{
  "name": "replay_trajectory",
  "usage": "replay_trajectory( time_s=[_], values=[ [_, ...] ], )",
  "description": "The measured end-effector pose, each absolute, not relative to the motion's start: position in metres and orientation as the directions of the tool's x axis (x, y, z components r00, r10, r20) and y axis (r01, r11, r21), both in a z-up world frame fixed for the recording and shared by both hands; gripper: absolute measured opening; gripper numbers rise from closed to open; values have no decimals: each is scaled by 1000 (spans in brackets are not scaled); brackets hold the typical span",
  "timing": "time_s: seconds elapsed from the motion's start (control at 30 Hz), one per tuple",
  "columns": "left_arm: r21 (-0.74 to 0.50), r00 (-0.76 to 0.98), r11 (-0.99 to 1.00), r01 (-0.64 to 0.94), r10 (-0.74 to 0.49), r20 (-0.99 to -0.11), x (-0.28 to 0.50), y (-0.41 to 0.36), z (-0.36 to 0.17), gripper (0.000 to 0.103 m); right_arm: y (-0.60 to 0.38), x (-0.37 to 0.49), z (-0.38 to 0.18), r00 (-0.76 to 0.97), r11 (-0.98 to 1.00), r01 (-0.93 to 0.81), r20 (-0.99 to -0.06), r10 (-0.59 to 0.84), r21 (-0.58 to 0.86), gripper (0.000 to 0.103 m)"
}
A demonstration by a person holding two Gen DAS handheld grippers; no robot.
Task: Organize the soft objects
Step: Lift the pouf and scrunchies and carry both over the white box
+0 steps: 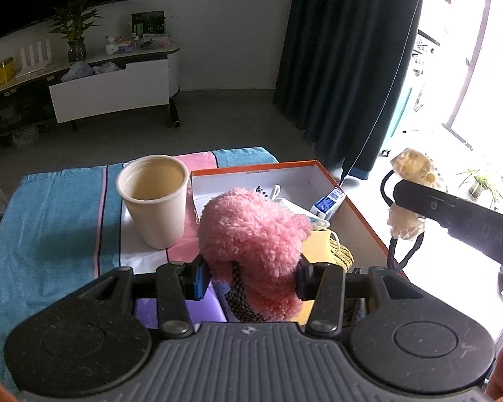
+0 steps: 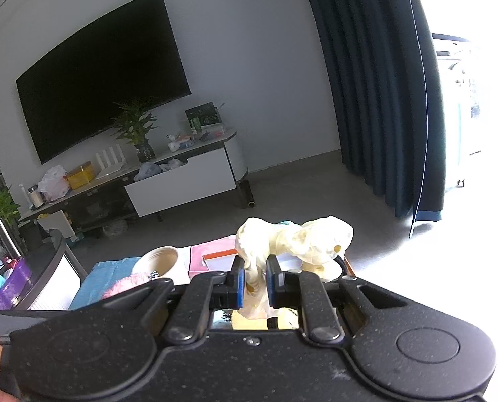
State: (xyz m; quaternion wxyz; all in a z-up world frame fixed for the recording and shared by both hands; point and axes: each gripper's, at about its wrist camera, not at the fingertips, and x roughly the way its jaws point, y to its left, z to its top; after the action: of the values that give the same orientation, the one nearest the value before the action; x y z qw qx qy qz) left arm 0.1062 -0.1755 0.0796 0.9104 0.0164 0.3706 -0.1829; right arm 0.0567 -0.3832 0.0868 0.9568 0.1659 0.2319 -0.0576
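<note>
Left wrist view shows the left gripper [image 1: 249, 278] clenched on a fluffy pink plush toy [image 1: 255, 244], its pads pressing the toy's lower sides, with a black-and-white braided cord [image 1: 239, 296] hanging between the jaws. Ahead of the jaws and slightly to the left stands a cream paper cup [image 1: 153, 197] on a striped blue, pink and white towel [image 1: 57, 221]. Straight ahead, partly behind the toy, lies an open orange-rimmed box [image 1: 285, 167] holding a small blue-and-white carton [image 1: 328, 202] and other small items. Far to the right of the jaws, the right gripper [image 2: 255, 281] grasps a pale yellow crinkled soft item [image 2: 295, 241], jaws pinched tight on its thin lower part; the bulk bunches above and to the right of them.
</note>
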Motion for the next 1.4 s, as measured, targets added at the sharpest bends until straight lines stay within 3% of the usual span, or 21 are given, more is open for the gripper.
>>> replay_trajectory(
  time_s=[1.4],
  values=[
    [-123,597,928,352,-324,-734,149,-206,62,48,-406,149,54,830,935,167,-556,37,312,21]
  ],
)
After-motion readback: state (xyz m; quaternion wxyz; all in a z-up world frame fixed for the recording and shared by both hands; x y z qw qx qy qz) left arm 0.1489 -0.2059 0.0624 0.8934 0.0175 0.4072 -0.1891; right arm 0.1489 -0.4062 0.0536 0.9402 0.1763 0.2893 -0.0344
